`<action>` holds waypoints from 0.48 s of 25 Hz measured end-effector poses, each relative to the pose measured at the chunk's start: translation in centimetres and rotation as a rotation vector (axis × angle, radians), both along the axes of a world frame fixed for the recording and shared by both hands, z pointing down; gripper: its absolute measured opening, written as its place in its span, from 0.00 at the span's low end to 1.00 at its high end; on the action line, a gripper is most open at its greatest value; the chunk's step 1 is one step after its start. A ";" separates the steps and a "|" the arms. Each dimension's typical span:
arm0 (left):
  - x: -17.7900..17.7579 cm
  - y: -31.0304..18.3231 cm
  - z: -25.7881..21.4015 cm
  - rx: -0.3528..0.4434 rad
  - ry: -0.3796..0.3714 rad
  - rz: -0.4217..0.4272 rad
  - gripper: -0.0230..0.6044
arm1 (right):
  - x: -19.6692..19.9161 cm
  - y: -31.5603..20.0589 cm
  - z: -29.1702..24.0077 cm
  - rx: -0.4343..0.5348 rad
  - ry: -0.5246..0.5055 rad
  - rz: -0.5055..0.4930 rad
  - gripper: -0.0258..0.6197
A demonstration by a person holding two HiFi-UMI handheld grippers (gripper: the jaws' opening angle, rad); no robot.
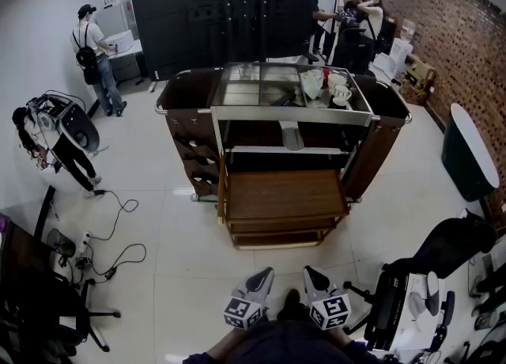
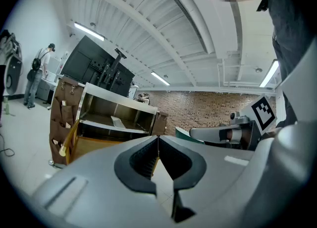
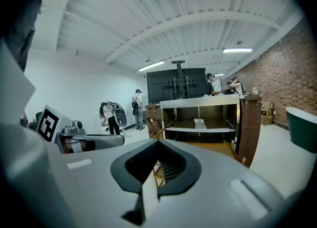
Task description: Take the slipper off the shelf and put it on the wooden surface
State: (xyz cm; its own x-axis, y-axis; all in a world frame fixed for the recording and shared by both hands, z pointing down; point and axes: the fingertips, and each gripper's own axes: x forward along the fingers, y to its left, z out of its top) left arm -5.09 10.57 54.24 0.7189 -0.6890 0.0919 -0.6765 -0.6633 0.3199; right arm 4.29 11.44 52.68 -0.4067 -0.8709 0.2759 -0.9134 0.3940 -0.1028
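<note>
A pale grey slipper (image 1: 292, 136) lies on the metal middle shelf of the service cart (image 1: 190, 109); it also shows as the slipper (image 2: 118, 122) and the slipper (image 3: 199, 123) in the two gripper views. Below the shelf a wooden surface (image 1: 282, 195) juts out toward me. My left gripper (image 1: 262, 274) and right gripper (image 1: 315, 273) are held side by side close to my body, well short of the cart. Both point at the cart. The left gripper (image 2: 158, 143) is shut with nothing between its pads, and so is the right gripper (image 3: 158, 148).
Cups and dishes (image 1: 332, 88) stand on the cart's top. Cables (image 1: 111, 253) trail over the floor at the left, near a person (image 1: 55, 145). A black chair (image 1: 431, 263) and a dark tub (image 1: 468, 157) are at the right. Tiled floor lies between me and the cart.
</note>
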 end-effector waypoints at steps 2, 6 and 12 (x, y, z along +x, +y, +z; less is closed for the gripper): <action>-0.2 -0.4 -0.2 0.009 0.001 -0.008 0.07 | 0.3 -0.7 0.2 0.002 0.012 -0.007 0.04; -0.7 -1.2 0.0 0.006 -0.001 -0.021 0.08 | 1.7 -3.9 0.8 -0.006 0.034 -0.030 0.10; -2.2 -3.3 0.6 -0.029 -0.010 -0.076 0.16 | 5.3 -15.3 2.0 -0.022 0.083 -0.041 0.14</action>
